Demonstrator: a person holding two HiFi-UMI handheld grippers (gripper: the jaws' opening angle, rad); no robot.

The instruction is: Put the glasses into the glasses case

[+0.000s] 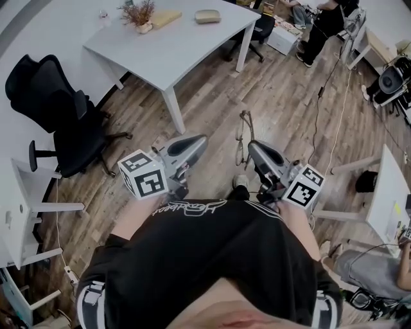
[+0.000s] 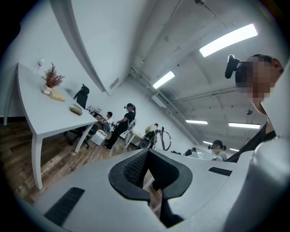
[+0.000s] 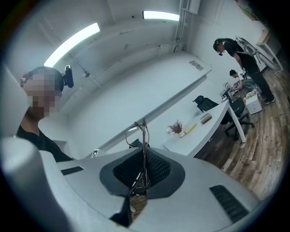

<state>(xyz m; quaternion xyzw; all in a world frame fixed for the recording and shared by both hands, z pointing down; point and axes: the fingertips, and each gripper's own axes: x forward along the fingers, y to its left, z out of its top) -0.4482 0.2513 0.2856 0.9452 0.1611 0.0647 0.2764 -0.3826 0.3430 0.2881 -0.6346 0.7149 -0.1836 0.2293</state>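
Glasses (image 3: 143, 140) between jaws of right gripper (image 1: 252, 147)

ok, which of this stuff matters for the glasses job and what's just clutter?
Job:
- glasses, clamped in the right gripper
- case, on the far table

Clutter:
- dried flowers
- yellow item beside them
- black chair

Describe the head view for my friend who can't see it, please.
Seen from above, the right gripper is shut on wire-framed glasses above a wooden floor, the empty left gripper beside it. Ahead stands a white table holding a beige case.
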